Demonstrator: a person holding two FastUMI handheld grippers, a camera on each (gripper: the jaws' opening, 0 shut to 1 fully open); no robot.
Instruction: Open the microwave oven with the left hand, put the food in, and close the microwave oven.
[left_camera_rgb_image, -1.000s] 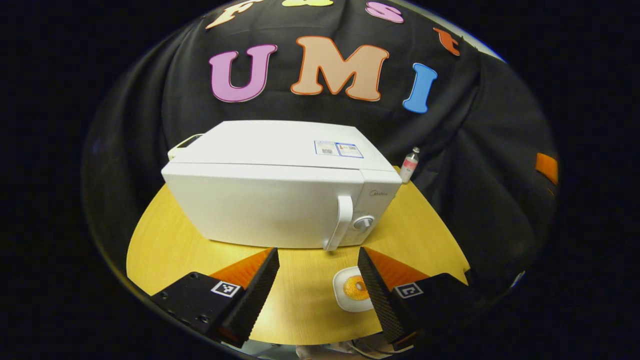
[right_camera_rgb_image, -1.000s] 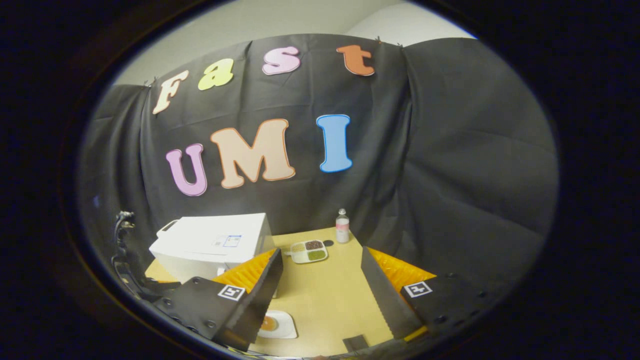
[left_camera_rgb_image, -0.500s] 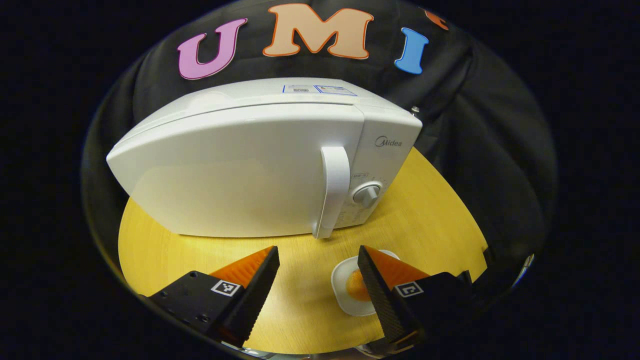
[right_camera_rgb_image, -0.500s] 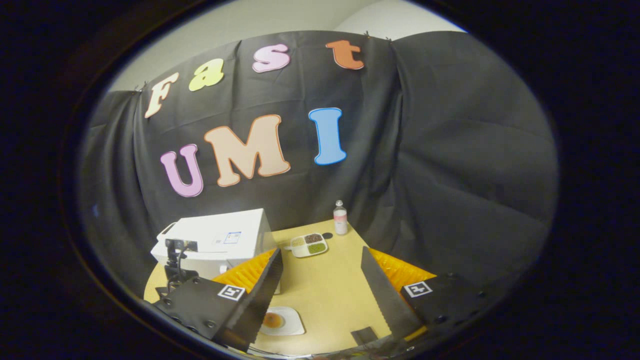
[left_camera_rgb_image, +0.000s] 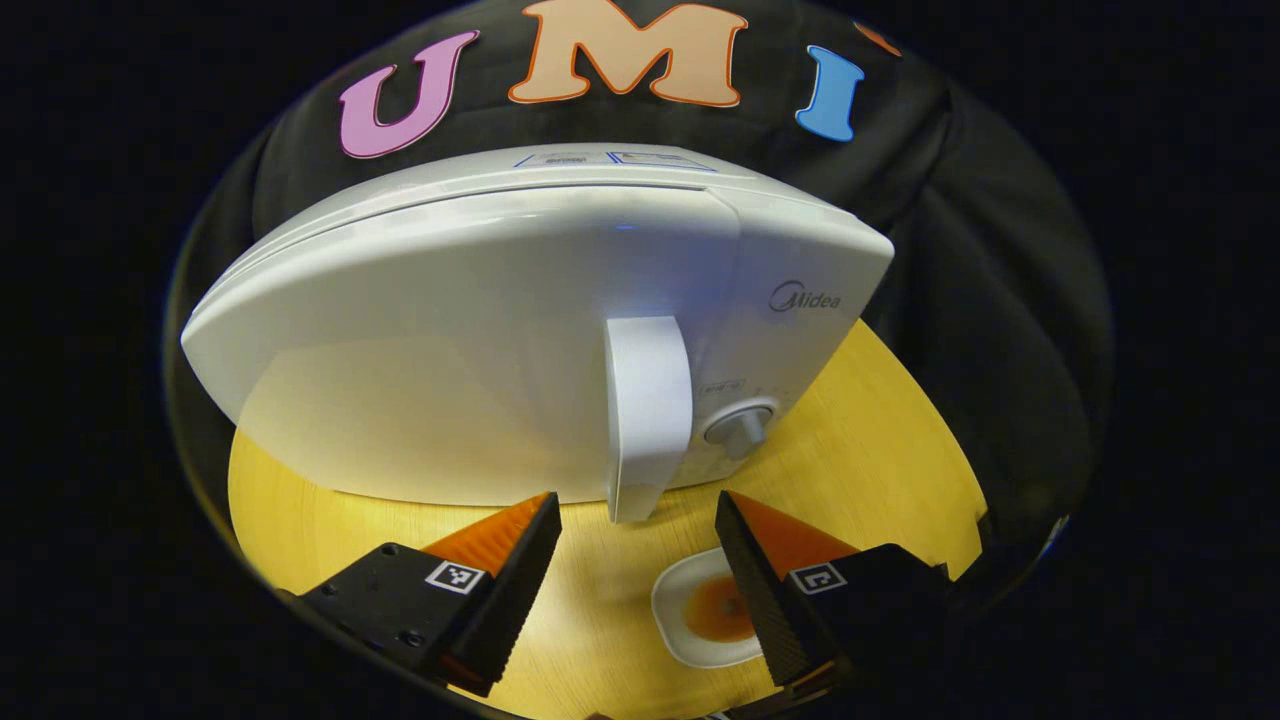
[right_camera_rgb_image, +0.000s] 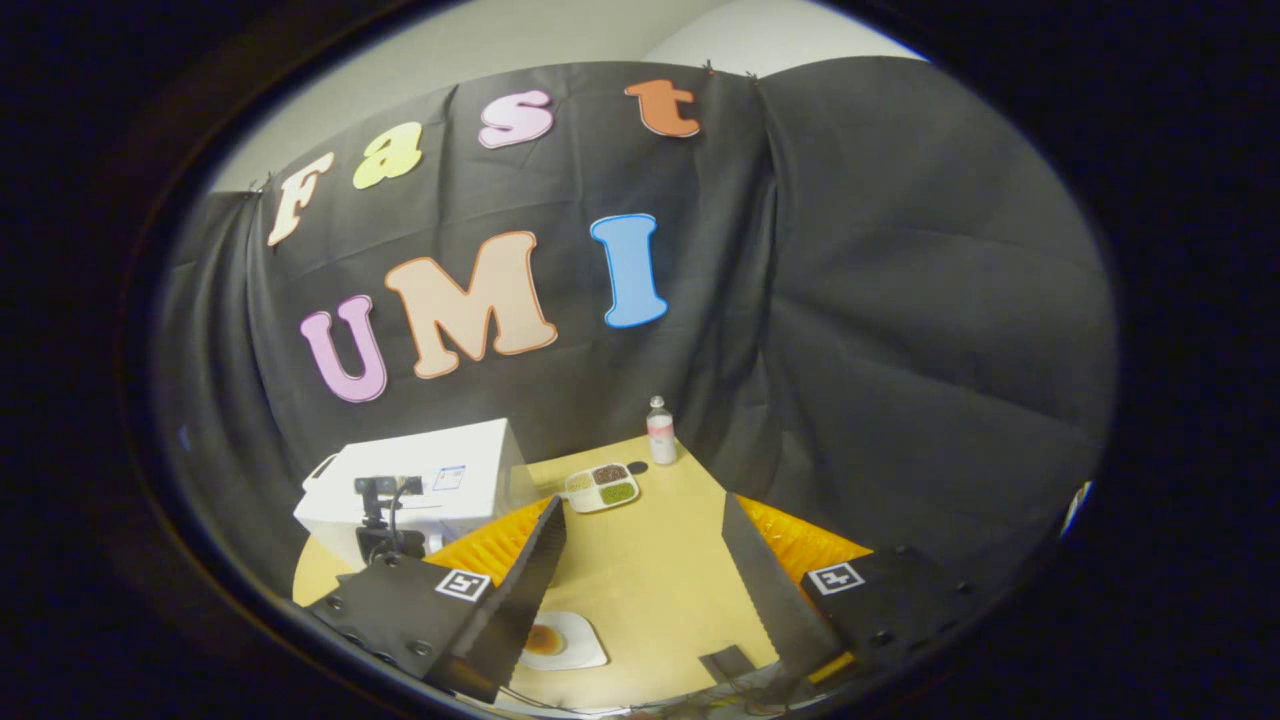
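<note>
The white microwave (left_camera_rgb_image: 480, 340) stands on the wooden table (left_camera_rgb_image: 860, 440), door closed, its vertical handle (left_camera_rgb_image: 645, 410) straight ahead. My left gripper (left_camera_rgb_image: 637, 580) is open just in front of the handle's lower end, apart from it. A white plate with orange food (left_camera_rgb_image: 695, 615) lies on the table beside the right finger. In the right gripper view, the right gripper (right_camera_rgb_image: 640, 590) hangs open high above the table, with the microwave (right_camera_rgb_image: 420, 485) at far left, the left gripper's body (right_camera_rgb_image: 385, 525) before it, and the plate (right_camera_rgb_image: 560, 642) low down.
A divided dish with dark and green fillings (right_camera_rgb_image: 600, 486) and a small bottle (right_camera_rgb_image: 659, 432) stand at the table's far side near the cloth wall. A dial (left_camera_rgb_image: 740, 428) sits right of the handle. A small dark object (right_camera_rgb_image: 728, 663) lies at the table's near edge.
My left gripper has moved closer to the microwave, and the handle now stands between its fingertips' line of sight. The right gripper has drifted slightly right and stays high and open.
</note>
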